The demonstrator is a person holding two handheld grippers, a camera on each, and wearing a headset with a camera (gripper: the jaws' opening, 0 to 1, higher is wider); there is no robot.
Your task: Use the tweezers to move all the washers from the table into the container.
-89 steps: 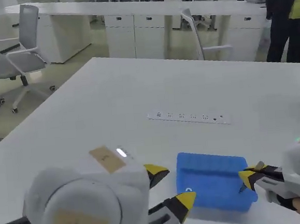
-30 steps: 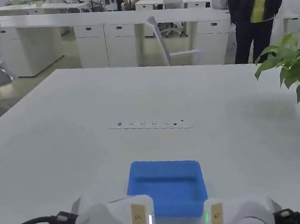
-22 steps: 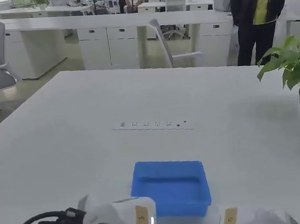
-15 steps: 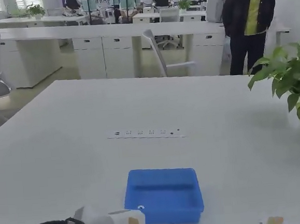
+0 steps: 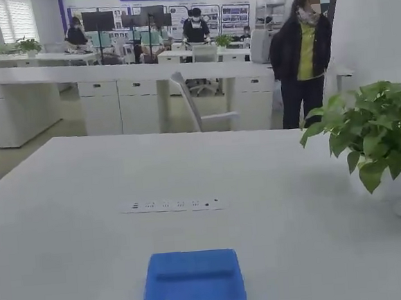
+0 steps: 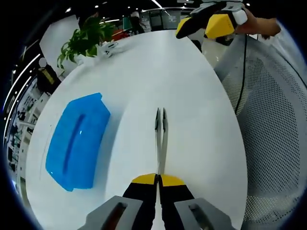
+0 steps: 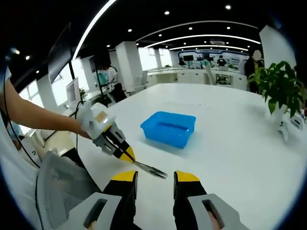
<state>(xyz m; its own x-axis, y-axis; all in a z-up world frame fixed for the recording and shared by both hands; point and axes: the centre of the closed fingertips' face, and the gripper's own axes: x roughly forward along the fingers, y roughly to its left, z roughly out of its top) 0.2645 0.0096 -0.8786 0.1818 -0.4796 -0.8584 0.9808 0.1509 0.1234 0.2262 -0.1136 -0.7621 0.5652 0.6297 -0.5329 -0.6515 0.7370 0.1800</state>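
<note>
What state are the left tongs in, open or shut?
Shut: the left tongs show yellow tips pressed together in the left gripper view, clamping the tweezers.

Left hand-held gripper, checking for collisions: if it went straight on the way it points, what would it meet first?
Probably the bare white tabletop past the tips of the metal tweezers clamped in the left hand-held gripper; depth is unclear. The blue plastic container lies left of that line.
</note>
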